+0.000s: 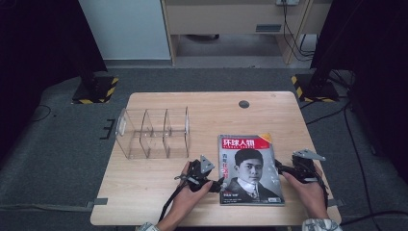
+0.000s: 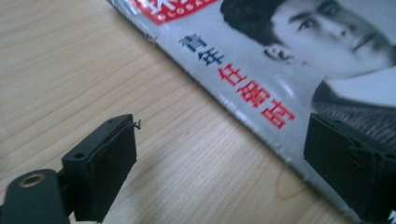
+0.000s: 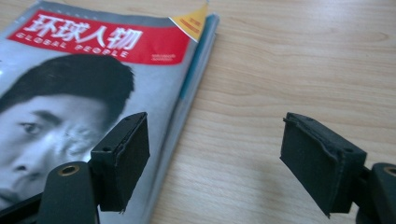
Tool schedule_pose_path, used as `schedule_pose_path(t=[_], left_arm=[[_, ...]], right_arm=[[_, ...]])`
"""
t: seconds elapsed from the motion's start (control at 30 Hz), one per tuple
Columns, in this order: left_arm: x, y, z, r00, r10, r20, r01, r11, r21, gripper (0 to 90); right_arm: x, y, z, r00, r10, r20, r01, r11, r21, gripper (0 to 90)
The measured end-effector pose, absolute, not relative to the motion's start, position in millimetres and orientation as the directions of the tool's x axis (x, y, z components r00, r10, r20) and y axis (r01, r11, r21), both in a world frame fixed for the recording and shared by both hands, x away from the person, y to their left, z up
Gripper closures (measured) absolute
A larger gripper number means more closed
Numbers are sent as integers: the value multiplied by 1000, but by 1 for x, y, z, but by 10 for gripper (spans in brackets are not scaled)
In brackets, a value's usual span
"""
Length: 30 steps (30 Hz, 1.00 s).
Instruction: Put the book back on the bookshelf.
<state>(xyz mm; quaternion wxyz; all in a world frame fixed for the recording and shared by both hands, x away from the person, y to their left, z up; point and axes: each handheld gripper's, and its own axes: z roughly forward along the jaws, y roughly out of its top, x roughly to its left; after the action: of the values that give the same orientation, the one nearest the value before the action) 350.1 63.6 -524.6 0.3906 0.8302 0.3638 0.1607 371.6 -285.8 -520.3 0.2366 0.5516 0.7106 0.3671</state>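
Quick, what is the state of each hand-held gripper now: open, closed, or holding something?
Left hand-held gripper: open, holding nothing, jaws straddling the magazine edge.
Right hand-held gripper: open, holding nothing, beside the magazine's other edge.

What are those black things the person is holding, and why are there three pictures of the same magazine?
A person sits at a wooden table and holds a grabbing tool in each hand. One picture comes from a camera up high. There you see the left gripper and the right gripper on either side of a magazine with a red title. The other two pictures come from small cameras riding on each tool, looking past its two black fingers. Both tools are open and hold nothing; each has one finger over the magazine's edge. A clear plastic organizer with compartments also stands on the table.
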Motion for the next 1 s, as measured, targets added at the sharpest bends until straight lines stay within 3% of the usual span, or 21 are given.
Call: schedule_pose_path(t=[0.3, 0.47, 0.9, 1.0], left_arm=[[342, 42, -525, 732, 681, 11, 430, -474, 769, 252], [348, 32, -533, 729, 684, -10, 455, -473, 754, 335], [352, 35, -534, 734, 678, -42, 470, -462, 752, 325], [352, 34, -534, 734, 678, -41, 469, -462, 753, 325]], right_arm=[[379, -267, -521, -361, 929, 80, 601, 166, 782, 230], [384, -263, -527, -372, 924, 84, 616, 178, 767, 231], [390, -253, -535, -423, 900, 102, 627, 210, 750, 280], [389, -255, -533, -423, 900, 102, 620, 206, 757, 328]])
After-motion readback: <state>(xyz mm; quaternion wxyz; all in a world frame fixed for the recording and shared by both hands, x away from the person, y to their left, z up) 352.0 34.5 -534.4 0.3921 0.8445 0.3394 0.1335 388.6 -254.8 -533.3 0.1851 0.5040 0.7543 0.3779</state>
